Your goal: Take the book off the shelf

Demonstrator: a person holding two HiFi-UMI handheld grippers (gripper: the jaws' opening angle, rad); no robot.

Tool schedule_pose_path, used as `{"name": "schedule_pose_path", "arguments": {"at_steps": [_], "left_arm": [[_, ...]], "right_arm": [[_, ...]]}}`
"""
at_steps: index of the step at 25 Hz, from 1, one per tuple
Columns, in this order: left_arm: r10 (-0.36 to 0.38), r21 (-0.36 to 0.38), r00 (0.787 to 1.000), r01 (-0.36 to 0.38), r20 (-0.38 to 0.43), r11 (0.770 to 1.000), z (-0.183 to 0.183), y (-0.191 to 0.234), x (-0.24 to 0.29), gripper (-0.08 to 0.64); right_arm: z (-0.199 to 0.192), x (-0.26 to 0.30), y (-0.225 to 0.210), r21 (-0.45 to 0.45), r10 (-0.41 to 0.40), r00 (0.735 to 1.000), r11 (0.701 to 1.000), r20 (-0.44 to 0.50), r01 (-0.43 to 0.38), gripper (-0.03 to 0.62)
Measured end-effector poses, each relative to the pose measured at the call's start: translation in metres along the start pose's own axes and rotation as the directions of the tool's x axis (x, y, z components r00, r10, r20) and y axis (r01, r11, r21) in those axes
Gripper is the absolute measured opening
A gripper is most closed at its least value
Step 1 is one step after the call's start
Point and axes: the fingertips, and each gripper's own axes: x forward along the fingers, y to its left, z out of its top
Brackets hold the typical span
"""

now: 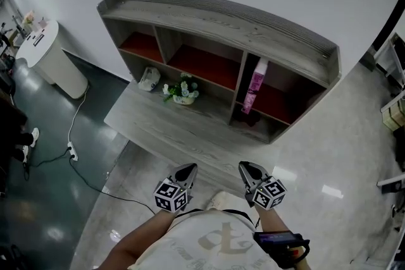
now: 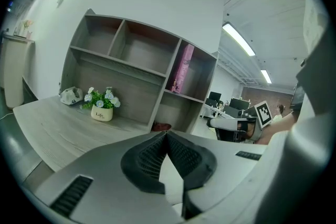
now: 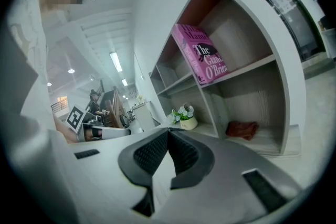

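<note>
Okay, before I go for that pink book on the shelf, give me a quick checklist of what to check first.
1. Book spotted: ok. The pink book leans in the upper right compartment of the shelf.
2. Right tool ready to grab: not ok. Jaws together, nothing between them.
3. Left tool free: ok. Jaws together, empty.
4. Close enough: not ok. Both tools are well short of the shelf.
5. Way clear: ok. The flower pot stands left of the book's compartment.
</note>
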Motion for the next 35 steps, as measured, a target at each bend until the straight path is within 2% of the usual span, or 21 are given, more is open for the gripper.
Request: {"name": "schedule_pose_path", "arguments": {"at_steps": [11,23,29,35], "left_arm": [[-0.041,0.048,0.999,0.040,0.027,0.998,0.041,-0.007,0.062,0.001],[-0.070,0.065,0.998,0.070,-0.001,0.995,0.045,-0.004,0.086,0.002],[-0.132,0.093,0.991,0.134,-0.028,0.987,0.054,0.001,0.095,0.000],[-0.200,0.113,0.979,0.204,-0.050,0.972,0.068,0.017,0.098,0.002]], "right_arm": [[0.026,0.012,-0.048,-0.048,-0.003,1.000,0.999,0.010,0.003,0.005],[0.026,0.018,-0.063,-0.026,-0.017,1.000,1.000,0.017,0.017,0.005],[0.033,0.023,-0.065,-0.022,-0.070,0.997,0.997,0.045,0.071,0.005],[0.039,0.033,-0.065,-0.019,-0.166,0.984,0.986,0.064,0.167,0.003]]}}
